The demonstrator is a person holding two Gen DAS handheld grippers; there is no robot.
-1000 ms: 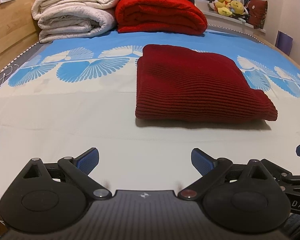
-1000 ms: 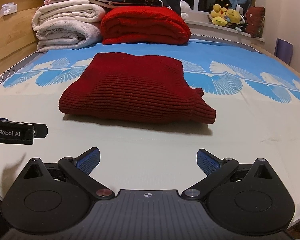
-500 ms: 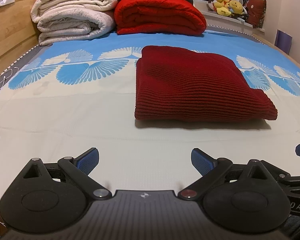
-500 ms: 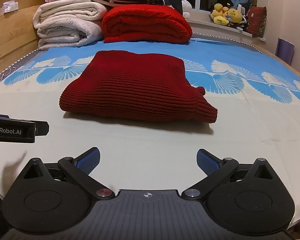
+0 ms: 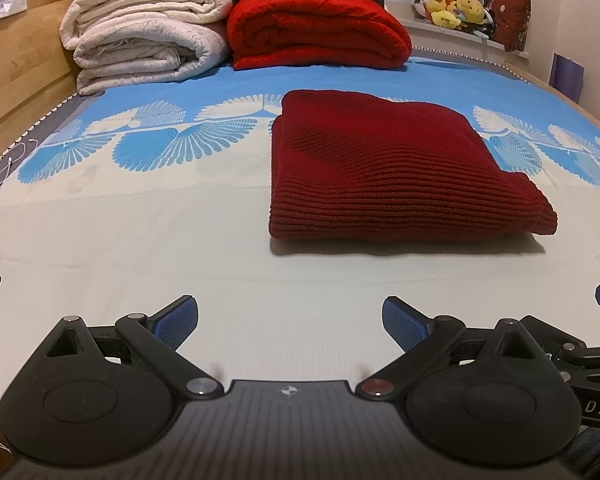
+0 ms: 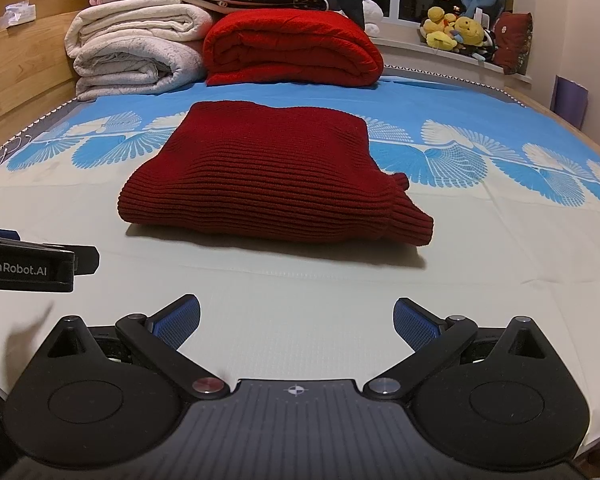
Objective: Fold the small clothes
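Note:
A dark red ribbed knit garment (image 5: 384, 168) lies folded into a thick rectangle on the bed, ahead and to the right in the left wrist view. In the right wrist view it (image 6: 268, 176) lies ahead, slightly left of centre, with a cuff sticking out at its right corner. My left gripper (image 5: 290, 320) is open and empty, low over the pale sheet, well short of the garment. My right gripper (image 6: 296, 320) is open and empty too, short of the garment. Each gripper shows at the edge of the other's view.
The bed sheet (image 5: 180, 240) is pale with a blue fan pattern at the back. Folded white blankets (image 5: 140, 44) and a bright red quilt (image 5: 316, 32) are stacked at the head. A wooden bed frame (image 5: 16, 76) runs along the left. Plush toys (image 6: 456, 32) sit on the windowsill.
Both views have tilted slightly, so the stacked bedding sits a little lower in frame. The garment has not moved and both grippers stay open.

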